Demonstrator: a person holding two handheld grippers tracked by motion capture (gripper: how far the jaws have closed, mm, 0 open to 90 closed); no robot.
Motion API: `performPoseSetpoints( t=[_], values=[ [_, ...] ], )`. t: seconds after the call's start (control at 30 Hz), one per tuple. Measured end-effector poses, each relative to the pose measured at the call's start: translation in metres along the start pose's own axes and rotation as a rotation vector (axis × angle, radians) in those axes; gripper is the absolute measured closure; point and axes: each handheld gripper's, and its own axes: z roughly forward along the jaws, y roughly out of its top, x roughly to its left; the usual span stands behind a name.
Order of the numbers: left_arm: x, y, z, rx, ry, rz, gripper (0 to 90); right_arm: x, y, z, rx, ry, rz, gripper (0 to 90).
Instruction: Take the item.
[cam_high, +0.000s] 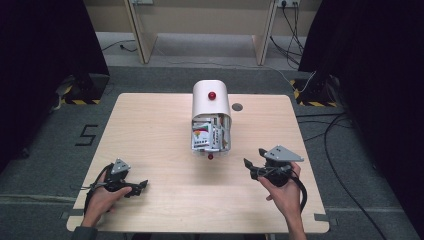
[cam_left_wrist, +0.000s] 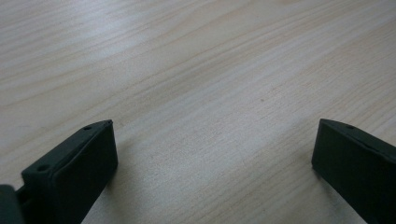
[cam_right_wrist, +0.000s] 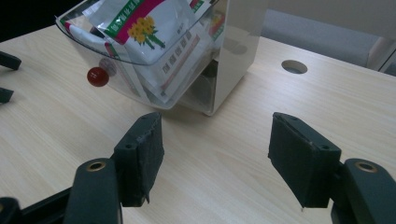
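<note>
We see the right claw (cam_right_wrist: 217, 158) wide open and empty above the pale wooden surface (cam_right_wrist: 243, 140), near the white canister's tilted clear drawer (cam_right_wrist: 154, 56) of packets. The left claw (cam_left_wrist: 215, 163) gapes empty too.

A lab: black curtains (cam_high: 45, 45), taped floor markers (cam_high: 310, 102), trailing cables (cam_high: 340, 165).

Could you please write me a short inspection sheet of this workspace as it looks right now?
Surface: pale wooden table, with a round hole near its far edge.
Job's things: white container, its clear drawer tilted open and holding printed packets; red knob on the drawer front.
Clutter: nothing seen.
Grippers: left gripper open over bare wood; right gripper open, facing the drawer, holding nothing.
Cables: cables on the floor at right.
Surroundings: grey carpet, dark curtains.
</note>
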Motion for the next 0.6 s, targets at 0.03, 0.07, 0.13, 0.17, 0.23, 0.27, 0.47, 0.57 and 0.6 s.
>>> performPoseSetpoints(
  t=[0.03,0.07,0.13,0.17,0.23,0.27,0.47,0.57,0.6],
  values=[
    [0.0,0.0,0.0,0.001,0.0,0.001,0.0,0.0,0.002,0.0,-0.009,0.003,0.004,37.2],
    [0.0,0.0,0.0,0.001,0.0,0.001,0.0,0.0,0.004,0.0,-0.014,0.0,0.008,37.7],
    [0.0,0.0,0.0,0.001,0.0,0.002,0.0,0.002,0.007,0.001,-0.023,-0.002,0.01,38.2],
    [0.0,0.0,0.0,0.001,0.0,0.002,0.0,0.003,0.009,0.0,-0.026,0.002,0.007,38.4],
    [0.0,0.0,0.0,0.001,0.0,0.001,0.0,0.005,0.01,0.0,-0.032,0.003,0.001,38.6],
    [0.0,0.0,0.0,0.0,0.0,0.001,0.0,0.008,0.014,0.0,-0.04,0.002,-0.004,39.3],
    [0.0,0.0,0.0,0.003,0.0,0.004,0.0,0.013,0.027,-0.003,-0.067,0.007,-0.016,41.8],
    [0.0,0.0,0.0,0.001,0.001,0.0,0.0,0.016,0.031,-0.004,-0.073,0.009,-0.024,42.5],
    [0.0,0.0,0.0,0.0,0.0,0.0,0.0,0.019,0.035,-0.003,-0.073,0.012,-0.03,43.1]
  ],
)
